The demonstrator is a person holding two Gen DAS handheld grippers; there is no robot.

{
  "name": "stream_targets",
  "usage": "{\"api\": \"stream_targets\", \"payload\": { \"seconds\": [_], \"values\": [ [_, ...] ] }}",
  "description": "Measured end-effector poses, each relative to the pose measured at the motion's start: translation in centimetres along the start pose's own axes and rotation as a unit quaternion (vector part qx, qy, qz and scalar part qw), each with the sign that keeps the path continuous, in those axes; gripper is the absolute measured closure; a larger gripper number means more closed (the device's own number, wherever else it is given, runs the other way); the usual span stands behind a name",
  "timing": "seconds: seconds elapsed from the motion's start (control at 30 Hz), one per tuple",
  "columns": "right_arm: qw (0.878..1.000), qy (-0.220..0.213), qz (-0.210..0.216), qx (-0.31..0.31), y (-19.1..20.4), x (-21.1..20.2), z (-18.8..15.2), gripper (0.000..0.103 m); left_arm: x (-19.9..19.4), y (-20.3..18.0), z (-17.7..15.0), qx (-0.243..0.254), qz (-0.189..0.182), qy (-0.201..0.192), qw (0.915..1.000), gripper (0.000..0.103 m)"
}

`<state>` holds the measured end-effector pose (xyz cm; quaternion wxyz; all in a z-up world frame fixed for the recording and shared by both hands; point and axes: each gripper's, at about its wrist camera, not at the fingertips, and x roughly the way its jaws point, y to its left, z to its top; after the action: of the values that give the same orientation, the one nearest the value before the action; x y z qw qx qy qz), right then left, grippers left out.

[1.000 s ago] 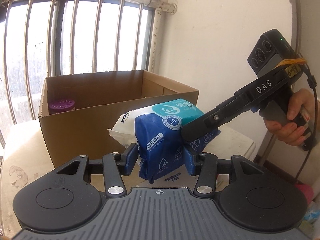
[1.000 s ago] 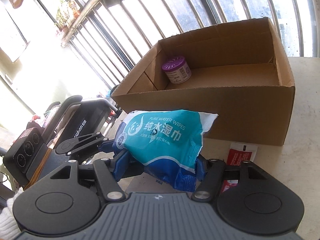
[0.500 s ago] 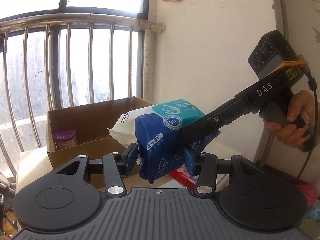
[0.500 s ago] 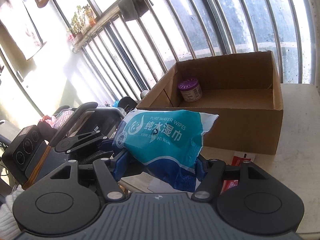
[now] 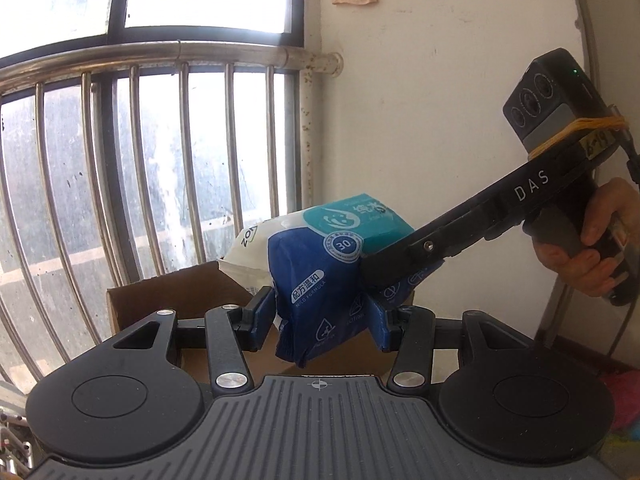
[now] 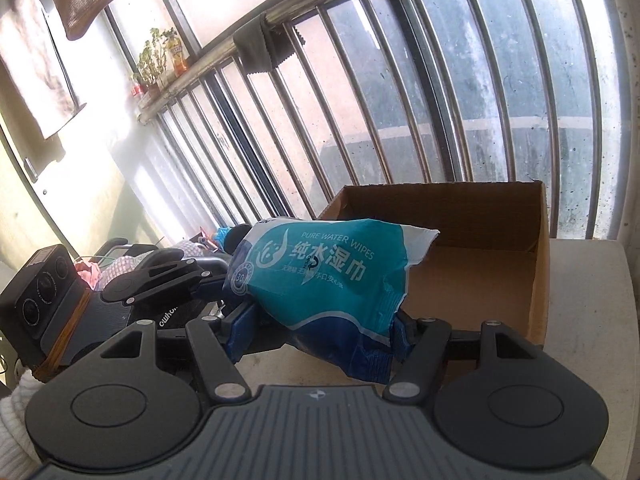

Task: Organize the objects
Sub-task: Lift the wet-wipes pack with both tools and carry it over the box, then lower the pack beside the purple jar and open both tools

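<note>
Both sets of jaws are clenched on one pack of wet wipes (image 5: pixel 320 276), held in the air between them. The left gripper (image 5: pixel 322 320) pinches the dark blue end of the pack between its blue pads (image 5: pixel 262 318). The right gripper (image 6: pixel 320 336) grips the pack (image 6: pixel 320 280) along its lower blue edge, with the teal printed face turned up and the white crimped end pointing toward the box. In the left wrist view the right gripper (image 5: pixel 394 266) reaches in from the right and meets the pack at its side, with the person's right hand (image 5: pixel 580 248) around the handle.

Behind and below the pack stands an open cardboard box (image 6: pixel 480 264) on a pale bench (image 6: pixel 588 320). The part of its floor that shows is bare brown card; the pack hides the rest. The pack hangs in front of the box's near wall, its white end just over the rim. The box's right wall lies near the bench's right edge. A metal window railing (image 6: pixel 400 92) runs close behind the box, and a white wall (image 5: pixel 440 120) rises on the right in the left wrist view.
</note>
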<state>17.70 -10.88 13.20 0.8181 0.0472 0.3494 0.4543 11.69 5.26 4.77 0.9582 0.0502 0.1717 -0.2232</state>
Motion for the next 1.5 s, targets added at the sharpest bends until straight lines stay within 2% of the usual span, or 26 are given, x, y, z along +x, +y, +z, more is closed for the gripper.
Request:
{"api": "stream_targets", "payload": {
  "seconds": [0.13, 0.23, 0.4, 0.47, 0.67, 0.73, 0.87, 0.93, 1.03, 1.13, 1.17, 1.27, 1.3, 1.4, 1.47, 1.5],
  "values": [
    [1.000, 0.011, -0.009, 0.011, -2.3, 2.9, 2.7, 0.034, 3.9, 3.0, 1.1, -0.004, -0.003, 0.035, 0.9994, 0.055],
    [0.999, 0.038, -0.019, 0.026, -4.6, 6.0, 4.5, 0.033, 7.2, 5.4, 1.5, -0.016, -0.005, 0.075, 0.9971, 0.055],
    [0.995, 0.069, -0.035, 0.062, -8.7, 11.5, 6.4, 0.033, 12.7, 9.1, 1.5, -0.031, 0.004, 0.133, 0.9906, 0.055],
    [0.992, 0.082, -0.036, 0.088, -10.4, 13.5, 6.6, 0.034, 14.3, 9.7, 1.2, -0.023, 0.012, 0.151, 0.9881, 0.055],
    [0.980, 0.140, -0.045, 0.132, -13.7, 18.9, 6.1, 0.034, 18.5, 11.0, -0.5, -0.006, 0.029, 0.239, 0.9706, 0.056],
    [0.978, 0.153, -0.044, 0.136, -14.2, 20.2, 5.8, 0.034, 19.3, 11.3, -0.8, -0.003, 0.040, 0.270, 0.9619, 0.056],
    [0.974, 0.181, -0.038, 0.133, -14.9, 23.0, 5.7, 0.035, 20.1, 10.3, -1.7, 0.051, 0.072, 0.326, 0.9413, 0.056],
    [0.974, 0.183, -0.030, 0.133, -14.7, 23.7, 5.6, 0.034, 19.6, 9.8, -2.0, 0.073, 0.095, 0.325, 0.9381, 0.056],
    [0.975, 0.182, -0.036, 0.121, -14.2, 23.8, 5.6, 0.033, 18.7, 9.4, -2.1, 0.092, 0.103, 0.324, 0.9358, 0.056],
    [0.977, 0.176, -0.051, 0.113, -13.7, 23.1, 5.5, 0.023, 17.5, 8.2, -2.4, 0.161, 0.120, 0.313, 0.9284, 0.054],
    [0.977, 0.175, -0.048, 0.113, -13.7, 22.8, 5.5, 0.020, 17.0, 8.1, -2.5, 0.171, 0.124, 0.308, 0.9278, 0.054],
    [0.977, 0.163, -0.056, 0.122, -14.4, 21.9, 5.5, 0.018, 15.7, 8.7, -2.6, 0.151, 0.113, 0.303, 0.9343, 0.052],
    [0.978, 0.157, -0.058, 0.125, -14.8, 21.7, 5.6, 0.020, 15.3, 8.9, -2.8, 0.150, 0.112, 0.302, 0.9348, 0.052],
    [0.977, 0.142, -0.045, 0.151, -15.6, 21.3, 5.5, 0.038, 14.9, 9.3, -3.7, 0.159, 0.133, 0.319, 0.9250, 0.054],
    [0.977, 0.138, -0.038, 0.158, -15.9, 21.4, 5.6, 0.043, 14.4, 9.8, -3.8, 0.147, 0.119, 0.320, 0.9283, 0.059],
    [0.978, 0.133, -0.037, 0.154, -16.0, 21.5, 5.6, 0.047, 14.1, 10.1, -3.8, 0.133, 0.109, 0.314, 0.9336, 0.063]
  ]
}}
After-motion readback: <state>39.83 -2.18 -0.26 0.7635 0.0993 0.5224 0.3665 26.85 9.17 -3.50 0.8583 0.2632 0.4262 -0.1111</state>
